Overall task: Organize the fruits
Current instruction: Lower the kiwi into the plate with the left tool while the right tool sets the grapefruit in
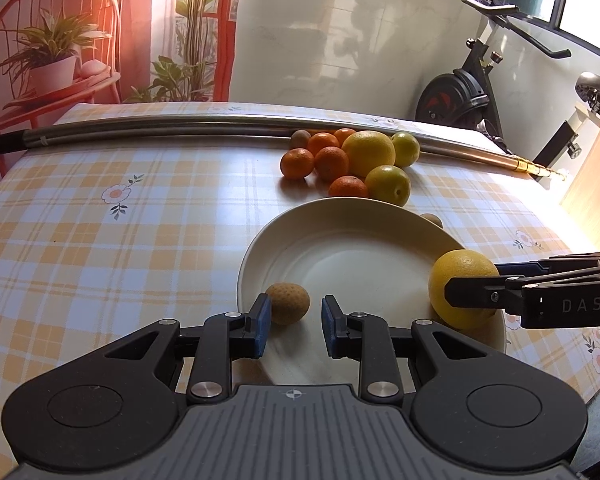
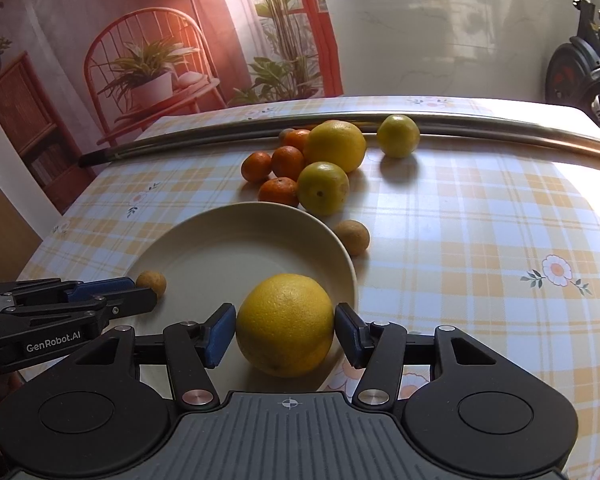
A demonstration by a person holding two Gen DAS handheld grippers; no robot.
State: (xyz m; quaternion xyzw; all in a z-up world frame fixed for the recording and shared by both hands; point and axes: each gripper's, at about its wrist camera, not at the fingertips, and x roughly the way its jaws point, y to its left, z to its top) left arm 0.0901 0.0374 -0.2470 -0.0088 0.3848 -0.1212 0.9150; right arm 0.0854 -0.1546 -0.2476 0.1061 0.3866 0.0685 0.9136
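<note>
Fruits: loose pile (image 1: 352, 160) was left beyond plate (image 1: 300, 216), against metal pole (image 1: 180, 130).
Left gripper (image 1: 292, 326): spread apart, small brown fruit (image 1: 288, 303) beside left finger.
Right gripper (image 2: 286, 334): large yellow citrus (image 2: 286, 324) bracketed on plate; grip undetermined.

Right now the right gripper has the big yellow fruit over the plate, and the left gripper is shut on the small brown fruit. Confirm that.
Not quite: the left gripper is open. In the left wrist view the small brown fruit lies on the plate beside one finger, ungripped. The right gripper does have the yellow fruit.
</note>
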